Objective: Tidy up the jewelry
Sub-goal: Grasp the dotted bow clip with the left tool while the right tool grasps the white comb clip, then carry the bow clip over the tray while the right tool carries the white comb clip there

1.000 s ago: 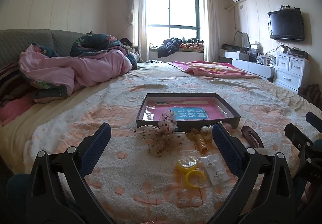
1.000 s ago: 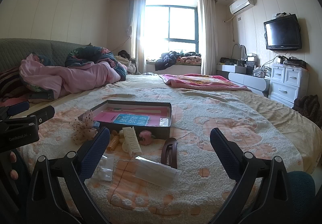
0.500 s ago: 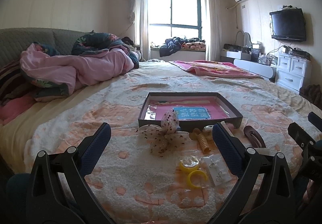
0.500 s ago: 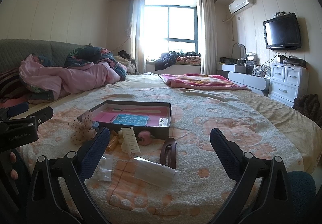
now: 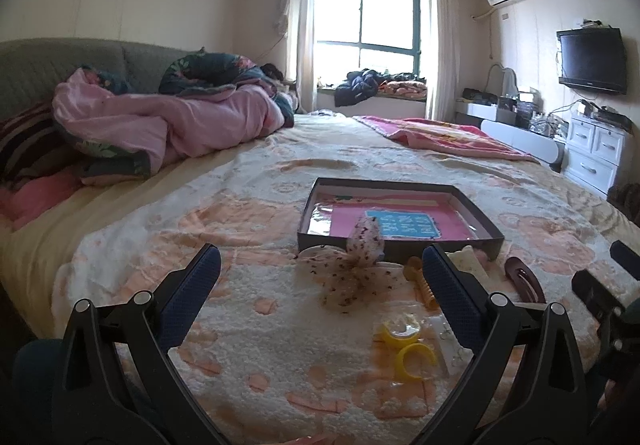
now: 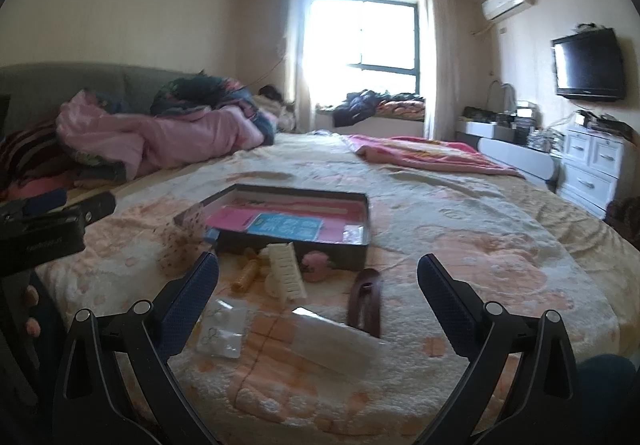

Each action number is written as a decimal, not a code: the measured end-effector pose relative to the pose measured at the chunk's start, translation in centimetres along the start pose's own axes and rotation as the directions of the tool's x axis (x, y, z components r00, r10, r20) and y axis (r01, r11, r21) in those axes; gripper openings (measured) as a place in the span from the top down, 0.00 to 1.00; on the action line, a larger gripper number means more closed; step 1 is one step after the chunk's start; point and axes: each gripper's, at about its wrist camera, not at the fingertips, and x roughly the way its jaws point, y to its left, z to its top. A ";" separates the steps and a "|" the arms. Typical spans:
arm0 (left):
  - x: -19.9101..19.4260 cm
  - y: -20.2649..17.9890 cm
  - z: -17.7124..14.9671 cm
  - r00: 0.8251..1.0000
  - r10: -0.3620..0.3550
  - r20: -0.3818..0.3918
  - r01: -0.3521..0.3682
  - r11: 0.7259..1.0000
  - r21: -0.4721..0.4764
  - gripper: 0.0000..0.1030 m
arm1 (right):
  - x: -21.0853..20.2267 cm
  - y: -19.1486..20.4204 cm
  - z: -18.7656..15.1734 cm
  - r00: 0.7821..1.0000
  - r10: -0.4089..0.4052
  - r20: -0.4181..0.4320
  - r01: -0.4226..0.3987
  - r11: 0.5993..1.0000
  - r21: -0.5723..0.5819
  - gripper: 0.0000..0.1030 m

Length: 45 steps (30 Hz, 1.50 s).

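Your left gripper (image 5: pixel 320 265) and right gripper (image 6: pixel 318 269) both gape wide, empty — bow (image 5: pixel 352 273), clips (image 5: pixel 408 349) and barrette (image 6: pixel 365 301) lie beside the tray (image 5: pixel 400 243) near the bedspread's (image 5: pixel 260 325) front edge.

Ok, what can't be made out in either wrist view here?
- Blue card in the dark shallow box: print too small, both views.
- Orange ridged clip: left gripper's right finger covers part of it, left view.
- Clear earring packet: contents too small, right view.
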 end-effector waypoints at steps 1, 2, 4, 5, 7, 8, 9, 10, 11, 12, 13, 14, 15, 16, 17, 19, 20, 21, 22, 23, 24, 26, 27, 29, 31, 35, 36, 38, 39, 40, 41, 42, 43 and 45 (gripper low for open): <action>0.3 0.2 0.0 1.000 -0.005 -0.014 0.005 1.000 -0.007 0.10 | 0.4 0.2 0.1 1.000 0.009 -0.016 -0.009 1.000 -0.010 0.06; 0.7 0.4 0.0 1.000 -0.010 -0.026 0.009 1.000 -0.016 0.10 | 0.8 0.5 0.2 0.999 0.017 -0.028 -0.018 1.000 -0.020 0.06; 1.3 0.7 -0.1 0.999 -0.006 -0.053 0.005 1.000 -0.025 0.10 | 1.7 1.2 0.2 0.998 0.041 -0.053 -0.043 0.998 -0.042 0.06; 1.7 0.8 -0.1 0.998 0.001 -0.069 -0.002 1.000 -0.027 0.10 | 2.0 1.4 0.3 0.997 0.049 -0.064 -0.052 0.997 -0.050 0.06; 2.5 1.2 -0.3 0.995 0.000 -0.104 -0.004 0.999 -0.038 0.10 | 2.8 1.8 0.4 0.994 0.072 -0.087 -0.077 0.995 -0.062 0.06; 2.9 1.4 -0.4 0.993 -0.001 -0.118 -0.004 0.999 -0.044 0.10 | 3.1 1.9 0.5 0.993 0.079 -0.093 -0.086 0.994 -0.068 0.06; 3.5 1.7 -0.6 0.990 0.004 -0.139 -0.012 0.999 -0.053 0.10 | 3.7 2.1 0.7 0.990 0.094 -0.107 -0.102 0.992 -0.077 0.06; 3.8 1.9 -0.6 0.988 0.006 -0.151 -0.014 0.998 -0.057 0.10 | 4.0 2.2 0.7 0.988 0.100 -0.115 -0.110 0.991 -0.081 0.06; 4.3 2.1 -0.7 0.986 0.011 -0.167 -0.021 0.998 -0.061 0.10 | 4.5 2.2 0.7 0.986 0.107 -0.126 -0.118 0.990 -0.083 0.06; 4.8 2.4 -0.7 0.983 0.016 -0.183 -0.029 0.997 -0.067 0.10 | 5.1 2.3 0.8 0.983 0.114 -0.143 -0.127 0.988 -0.084 0.06; 5.2 2.5 -0.7 0.981 0.022 -0.193 -0.036 0.997 -0.069 0.10 | 5.4 2.3 0.8 0.981 0.121 -0.152 -0.134 0.988 -0.081 0.06; 5.6 2.6 -0.6 0.978 0.031 -0.206 -0.045 0.997 -0.067 0.10 | 5.9 2.3 0.9 0.978 0.130 -0.165 -0.144 0.987 -0.075 0.06; 5.9 2.7 -0.6 0.977 0.031 -0.213 -0.047 0.996 -0.070 0.10 | 6.5 2.3 0.9 0.974 0.134 -0.182 -0.149 0.986 -0.074 0.06; 6.4 2.9 -0.5 0.974 0.033 -0.225 -0.051 0.996 -0.076 0.10 | 7.0 2.3 0.9 0.972 0.138 -0.193 -0.154 0.986 -0.071 0.06; 6.8 3.0 -0.5 0.971 0.034 -0.237 -0.054 0.996 -0.077 0.10 | 7.5 2.2 0.8 0.968 0.143 -0.206 -0.160 0.985 -0.066 0.06; 7.6 3.0 -0.4 0.966 0.042 -0.257 -0.063 0.995 -0.071 0.10 | 8.4 2.1 0.7 0.964 0.147 -0.221 -0.164 0.985 -0.062 0.06; 8.1 3.1 -0.4 0.962 0.038 -0.270 -0.061 0.995 -0.075 0.10 | 8.8 2.0 0.7 0.962 0.146 -0.229 -0.164 0.985 -0.062 0.06; 8.7 3.1 -0.3 0.956 0.033 -0.291 -0.058 0.995 -0.080 0.10 | 9.2 1.9 0.7 0.961 0.143 -0.235 -0.162 0.985 -0.060 0.06; 9.2 3.1 -0.3 0.953 0.026 -0.300 -0.053 0.995 -0.083 0.10 | 9.8 1.7 0.7 0.957 0.146 -0.251 -0.163 0.985 -0.050 0.06; 9.5 2.9 -0.2 0.951 0.024 -0.308 -0.052 0.995 -0.081 0.10 | 10.3 1.5 0.7 0.953 0.148 -0.265 -0.165 0.985 -0.041 0.07; 10.0 2.8 -0.2 0.948 0.023 -0.317 -0.051 0.996 -0.080 0.10 | 11.0 1.2 0.7 0.947 0.148 -0.285 -0.164 0.986 -0.030 0.12; 10.8 2.7 -0.3 0.944 -0.011 -0.328 -0.021 0.995 -0.094 0.10 | 12.3 1.0 0.5 0.932 0.159 -0.324 -0.173 0.985 -0.015 0.20; 11.1 2.8 -0.4 0.942 -0.036 -0.333 -0.001 0.994 -0.110 0.10 | 12.7 1.0 0.4 0.927 0.160 -0.341 -0.174 0.985 -0.010 0.23; 11.7 2.7 -0.7 0.936 -0.058 -0.347 0.018 0.993 -0.120 0.10 | 13.9 0.8 0.0 0.909 0.170 -0.379 -0.182 0.983 0.005 0.31; 12.3 2.6 -1.0 0.928 -0.077 -0.364 0.032 0.991 -0.129 0.10 | 14.8 0.9 -0.3 0.896 0.179 -0.406 -0.194 0.981 0.006 0.37; 13.1 2.6 -1.4 0.910 -0.151 -0.386 0.091 0.981 -0.169 0.18 | 16.0 0.8 -0.9 0.876 0.202 -0.439 -0.210 0.977 0.031 0.59; 13.4 2.5 -1.4 0.907 -0.162 -0.390 0.101 0.980 -0.172 0.22 | 16.2 0.7 -1.1 0.873 0.206 -0.443 -0.212 0.977 0.036 0.66; 13.7 2.1 -1.8 0.892 -0.194 -0.408 0.131 0.975 -0.179 0.29 | 16.3 0.6 -1.2 0.870 0.213 -0.445 -0.217 0.975 0.042 0.72; 13.9 1.9 -1.8 0.886 -0.205 -0.416 0.141 0.974 -0.180 0.34 | 16.3 0.5 -1.2 0.871 0.215 -0.442 -0.218 0.975 0.044 0.72; 14.1 1.7 -2.1 0.879 -0.216 -0.425 0.153 0.972 -0.179 0.39 | 16.3 0.5 -1.2 0.871 0.219 -0.439 -0.221 0.974 0.048 0.73; 14.2 1.5 -2.2 0.874 -0.223 -0.432 0.161 0.971 -0.175 0.43 | 16.2 0.4 -1.3 0.872 0.223 -0.435 -0.223 0.973 0.052 0.73; 14.3 1.4 -2.3 0.871 -0.225 -0.436 0.165 0.971 -0.172 0.50 | 16.2 0.4 -1.2 0.873 0.228 -0.430 -0.225 0.973 0.058 0.73; 14.3 1.2 -2.4 0.868 -0.233 -0.439 0.175 0.970 -0.169 0.57 | 16.1 0.3 -1.2 0.875 0.231 -0.426 -0.226 0.972 0.064 0.73; 14.1 0.8 -2.5 0.866 -0.235 -0.441 0.186 0.971 -0.153 0.70 | 15.9 0.1 -1.2 0.877 0.239 -0.418 -0.227 0.971 0.078 0.73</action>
